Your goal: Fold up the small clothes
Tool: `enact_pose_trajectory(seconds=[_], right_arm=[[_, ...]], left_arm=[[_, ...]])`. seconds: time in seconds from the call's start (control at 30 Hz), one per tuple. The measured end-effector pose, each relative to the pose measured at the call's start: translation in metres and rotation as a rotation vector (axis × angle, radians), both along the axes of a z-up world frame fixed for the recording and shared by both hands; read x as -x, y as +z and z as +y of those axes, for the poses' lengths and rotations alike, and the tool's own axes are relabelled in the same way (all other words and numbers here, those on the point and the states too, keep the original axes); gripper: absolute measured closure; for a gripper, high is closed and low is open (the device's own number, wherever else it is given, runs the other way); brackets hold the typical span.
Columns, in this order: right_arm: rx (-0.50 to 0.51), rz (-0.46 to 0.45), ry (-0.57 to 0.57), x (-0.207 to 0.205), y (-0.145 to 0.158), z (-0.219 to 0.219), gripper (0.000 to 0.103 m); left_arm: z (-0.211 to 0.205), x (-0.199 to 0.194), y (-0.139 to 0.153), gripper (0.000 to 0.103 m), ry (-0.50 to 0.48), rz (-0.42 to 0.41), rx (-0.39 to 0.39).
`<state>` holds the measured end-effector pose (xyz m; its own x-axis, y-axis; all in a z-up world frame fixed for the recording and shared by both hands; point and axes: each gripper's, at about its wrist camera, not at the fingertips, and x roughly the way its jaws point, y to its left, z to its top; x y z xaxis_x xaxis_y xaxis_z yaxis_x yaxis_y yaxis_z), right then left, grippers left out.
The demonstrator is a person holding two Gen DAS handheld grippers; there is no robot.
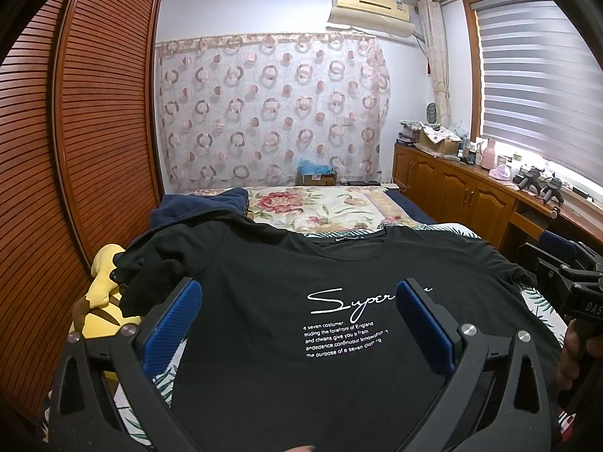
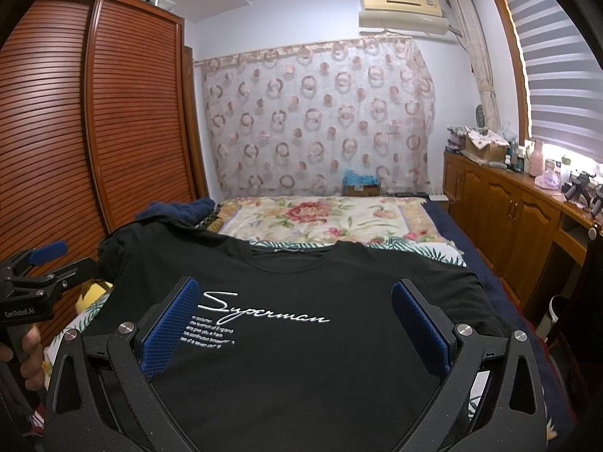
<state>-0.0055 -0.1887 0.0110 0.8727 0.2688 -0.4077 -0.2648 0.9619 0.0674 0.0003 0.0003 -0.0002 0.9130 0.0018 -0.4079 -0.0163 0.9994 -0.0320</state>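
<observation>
A black T-shirt point(image 1: 286, 263) with white "Superman" script lies spread face up on the bed, collar away from me; it also shows in the right wrist view point(image 2: 301, 358). My left gripper point(image 1: 297, 293) is open and empty, hovering over the shirt's left chest, blue pads wide apart. My right gripper point(image 2: 294, 293) is open and empty over the shirt's middle. The left sleeve point(image 1: 139, 263) is bunched up. Each gripper shows at the other view's edge: the right one point(image 1: 565, 263), the left one point(image 2: 45, 260).
The bed carries a floral blanket point(image 1: 320, 203) beyond the shirt, a navy cloth point(image 1: 199, 203) at the far left and a yellow plush toy point(image 1: 101, 286) at the left edge. A slatted wooden wardrobe point(image 1: 94, 113) stands left, wooden cabinets point(image 1: 471, 188) with clutter right.
</observation>
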Motion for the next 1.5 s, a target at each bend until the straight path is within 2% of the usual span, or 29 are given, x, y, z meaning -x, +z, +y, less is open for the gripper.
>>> enact_pose_trajectory(seconds=[1.43, 1.5], right_arm=[[0.0, -0.005, 0.001, 0.003, 0.001, 0.004, 0.0], [0.0, -0.004, 0.001, 0.003, 0.001, 0.004, 0.0]], left_arm=[[-0.003, -0.001, -0.004, 0.0, -0.002, -0.001, -0.004], [-0.002, 0.004, 0.01, 0.0, -0.002, 0.001, -0.004]])
